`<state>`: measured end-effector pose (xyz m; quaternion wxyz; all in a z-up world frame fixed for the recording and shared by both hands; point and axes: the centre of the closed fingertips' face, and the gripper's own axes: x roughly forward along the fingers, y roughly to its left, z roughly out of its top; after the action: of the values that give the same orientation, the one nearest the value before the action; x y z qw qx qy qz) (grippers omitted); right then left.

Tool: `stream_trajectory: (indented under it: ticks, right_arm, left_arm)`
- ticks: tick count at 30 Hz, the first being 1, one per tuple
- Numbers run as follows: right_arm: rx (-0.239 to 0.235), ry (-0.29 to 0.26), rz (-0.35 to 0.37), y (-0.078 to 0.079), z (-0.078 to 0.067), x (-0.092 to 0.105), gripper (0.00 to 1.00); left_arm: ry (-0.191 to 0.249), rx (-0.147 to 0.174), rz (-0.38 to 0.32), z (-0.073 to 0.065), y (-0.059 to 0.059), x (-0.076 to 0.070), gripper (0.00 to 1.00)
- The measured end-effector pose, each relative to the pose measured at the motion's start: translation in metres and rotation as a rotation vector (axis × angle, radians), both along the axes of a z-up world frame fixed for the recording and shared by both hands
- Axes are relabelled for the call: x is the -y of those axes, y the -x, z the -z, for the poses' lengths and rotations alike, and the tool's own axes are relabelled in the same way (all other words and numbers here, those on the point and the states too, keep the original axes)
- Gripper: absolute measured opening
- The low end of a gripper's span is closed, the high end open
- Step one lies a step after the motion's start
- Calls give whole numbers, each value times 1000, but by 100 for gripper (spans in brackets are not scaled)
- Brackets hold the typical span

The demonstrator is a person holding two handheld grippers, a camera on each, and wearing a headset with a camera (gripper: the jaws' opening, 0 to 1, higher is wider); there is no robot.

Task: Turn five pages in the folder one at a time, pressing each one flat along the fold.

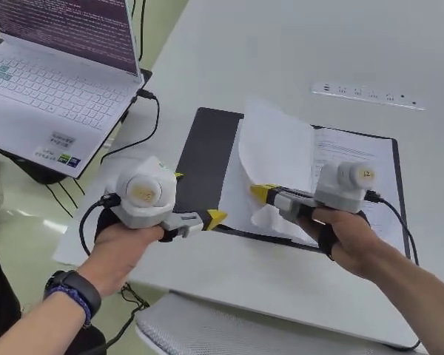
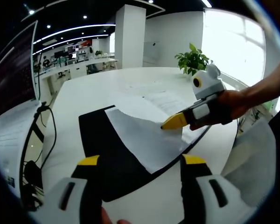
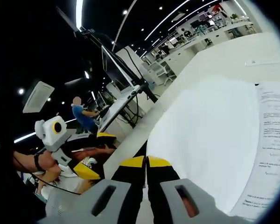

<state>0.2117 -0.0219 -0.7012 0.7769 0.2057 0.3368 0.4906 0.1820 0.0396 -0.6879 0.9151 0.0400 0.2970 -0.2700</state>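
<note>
White table (image 1: 296,44), folder (image 1: 207,155); office desks (image 2: 79,67) behind; right claw (image 3: 146,161) pinches page (image 3: 200,140).

Laptop (image 1: 59,81): cut off by the far and left picture edges; screen text too small to read.
Folder (image 1: 207,155): middle hidden behind the raised page (image 1: 277,144).
Printed sheet (image 1: 351,144): writing too small to read; near right part behind the right gripper (image 1: 261,194).
Power strip (image 1: 366,95): sockets too small to count.
Distant person (image 3: 81,116): too small to make out.

Bright open office: 1 white pillar (image 2: 129,35), potted plant (image 2: 192,58), ceiling light strips (image 2: 74,30), perhaps a window (image 2: 233,42) behind.
</note>
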Motion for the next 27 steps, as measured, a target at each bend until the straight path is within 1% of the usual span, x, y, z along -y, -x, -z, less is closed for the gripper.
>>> stream_trajectory:
  ticks: [6,12,15,20,22,25,27]
  right_arm:
    - [-34,13,-4,0,12,-8,0]
    - [-70,29,2,-2,26,-11,0]
    - [-85,45,-4,0,33,-15,0]
    - [-128,52,16,-2,44,-20,0]
    - [-139,71,13,-1,51,-21,0]
    - [-151,90,-13,1,63,-22,4]
    - [-160,97,-18,1,67,-22,5]
  left_arm:
    - [3,-11,-10,6,1,-4,67]
    - [8,-14,-18,10,-2,-10,67]
    - [11,-14,-20,11,-5,-11,68]
    - [15,-14,-22,13,-7,-12,68]
    - [14,-17,-23,14,-7,-14,67]
    - [14,-22,-27,17,-8,-17,67]
    - [13,-23,-32,18,-8,-20,67]
